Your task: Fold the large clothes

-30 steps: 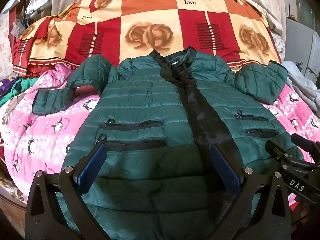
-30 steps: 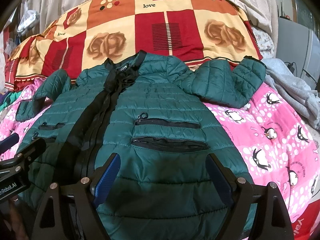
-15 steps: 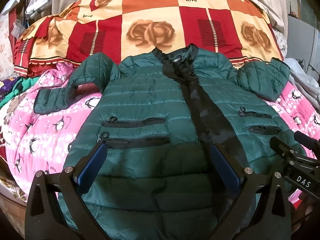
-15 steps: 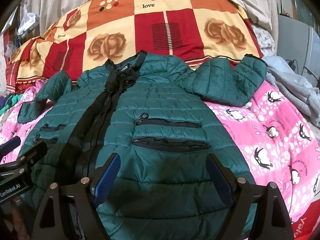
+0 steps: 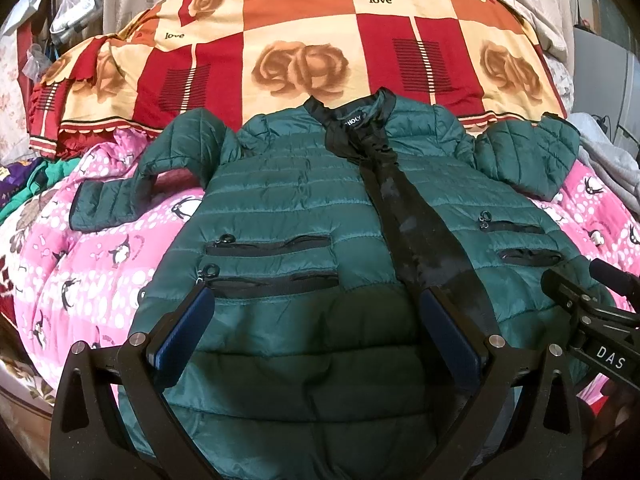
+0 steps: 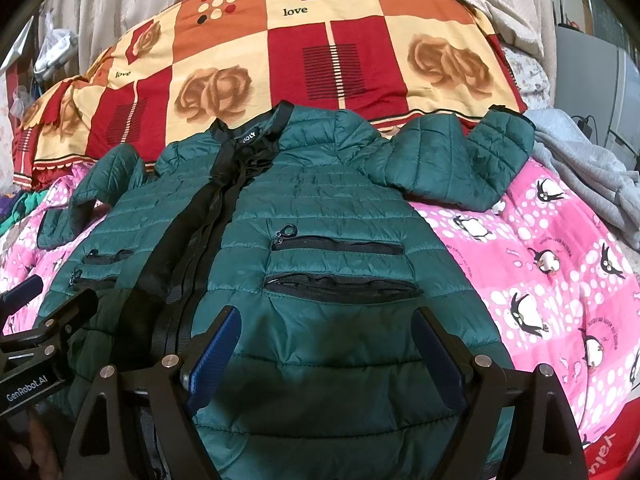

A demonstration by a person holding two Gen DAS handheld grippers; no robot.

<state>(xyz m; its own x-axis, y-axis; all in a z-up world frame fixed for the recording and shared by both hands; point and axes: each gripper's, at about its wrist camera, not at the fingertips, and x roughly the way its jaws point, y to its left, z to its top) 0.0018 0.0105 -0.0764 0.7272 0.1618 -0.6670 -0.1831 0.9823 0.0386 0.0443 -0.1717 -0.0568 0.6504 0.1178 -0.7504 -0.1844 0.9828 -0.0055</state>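
Lying face up on the pink penguin blanket (image 6: 560, 248), the green puffer jacket (image 5: 296, 208) spreads out straight ahead of both tools, collar at the far end against the rose-patterned quilt (image 5: 304, 40). The left hand-held gripper (image 5: 316, 320) is released, its blue pads wide apart over the jacket's lower front, just left of the black zipper placket (image 5: 404, 216), with the two left-side pockets directly beyond its left finger. The right hand-held gripper (image 6: 324, 340) is likewise released, fingers spread over the hem area below the right-side pockets (image 6: 340, 264); neither holds any fabric. One sleeve (image 5: 132, 188) bends outward far to the left of the left tool; the other sleeve (image 6: 452, 160) lies folded ahead and to the right of the right tool. A grey garment (image 6: 588, 176) sits further right.
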